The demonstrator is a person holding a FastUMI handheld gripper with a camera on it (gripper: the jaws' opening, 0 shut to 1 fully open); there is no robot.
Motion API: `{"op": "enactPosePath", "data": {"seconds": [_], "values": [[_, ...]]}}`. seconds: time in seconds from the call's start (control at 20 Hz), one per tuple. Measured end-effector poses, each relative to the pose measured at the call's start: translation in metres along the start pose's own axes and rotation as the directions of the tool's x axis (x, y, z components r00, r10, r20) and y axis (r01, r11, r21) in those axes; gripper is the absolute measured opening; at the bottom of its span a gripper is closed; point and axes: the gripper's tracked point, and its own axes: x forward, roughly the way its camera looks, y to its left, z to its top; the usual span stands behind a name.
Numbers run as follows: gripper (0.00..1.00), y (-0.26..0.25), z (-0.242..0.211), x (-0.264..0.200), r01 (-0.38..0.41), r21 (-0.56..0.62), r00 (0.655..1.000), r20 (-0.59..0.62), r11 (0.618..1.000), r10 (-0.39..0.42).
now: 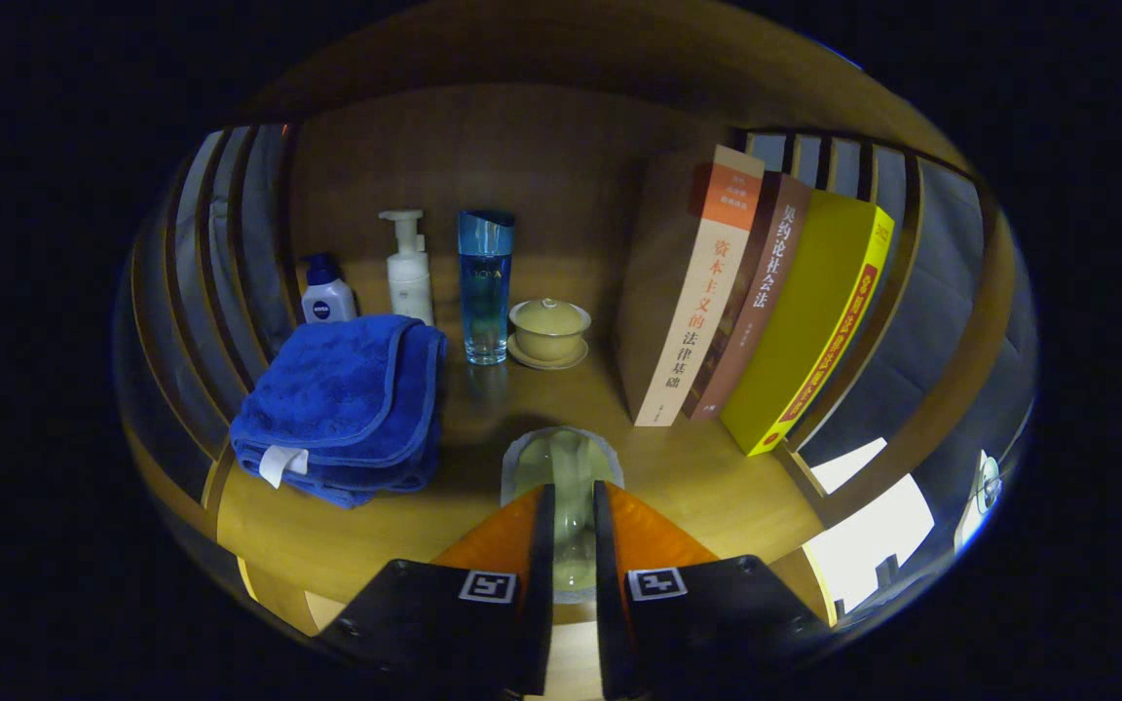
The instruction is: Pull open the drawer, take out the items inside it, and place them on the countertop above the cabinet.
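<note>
My gripper (pixel 574 490) is shut on a small clear, pale green glass cup (pixel 561 458), which sits between the fingers and sticks out just ahead of them. The cup is low over the wooden countertop (pixel 688 467); I cannot tell whether it touches the wood. Beyond the fingers, a folded blue towel (pixel 342 404) lies to the left. Behind it a small white bottle with a blue cap (pixel 327 297), a white pump bottle (pixel 409 273), a tall blue glass bottle (pixel 485 287) and a yellow lidded tea bowl on a saucer (pixel 548 331) stand in a row.
Three books (pixel 766 302) lean together at the right, against a slatted wooden side (pixel 912 321). A wooden back panel (pixel 483 156) closes the shelf behind the bottles. Bare wood lies between the towel and the books, around the cup.
</note>
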Motion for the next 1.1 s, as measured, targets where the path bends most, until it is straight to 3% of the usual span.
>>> {"op": "enactPosePath", "data": {"seconds": [0.15, 0.25, 0.35, 0.45, 0.5, 0.65, 0.8, 1.1], "values": [[0.26, 0.0, 0.008, -0.007, -0.004, 0.023, 0.999, 0.044, 1.0, 0.003], [0.36, 0.004, 0.013, -0.017, -0.022, 0.035, 0.997, 0.071, 0.999, 0.02], [0.37, 0.005, 0.017, -0.031, -0.035, 0.047, 0.994, 0.106, 0.998, 0.03], [0.47, 0.011, 0.018, -0.05, -0.062, 0.077, 0.988, 0.143, 0.995, 0.05], [0.62, 0.012, 0.017, -0.06, -0.074, 0.093, 0.985, 0.16, 0.993, 0.058], [0.69, -0.001, 0.013, -0.095, -0.064, 0.132, 0.978, 0.205, 0.989, 0.036], [0.9, -0.014, 0.01, -0.132, -0.055, 0.162, 0.966, 0.258, 0.985, 0.012], [0.94, -0.026, -0.011, -0.195, -0.073, 0.16, 0.941, 0.337, 0.984, 0.015]]}}
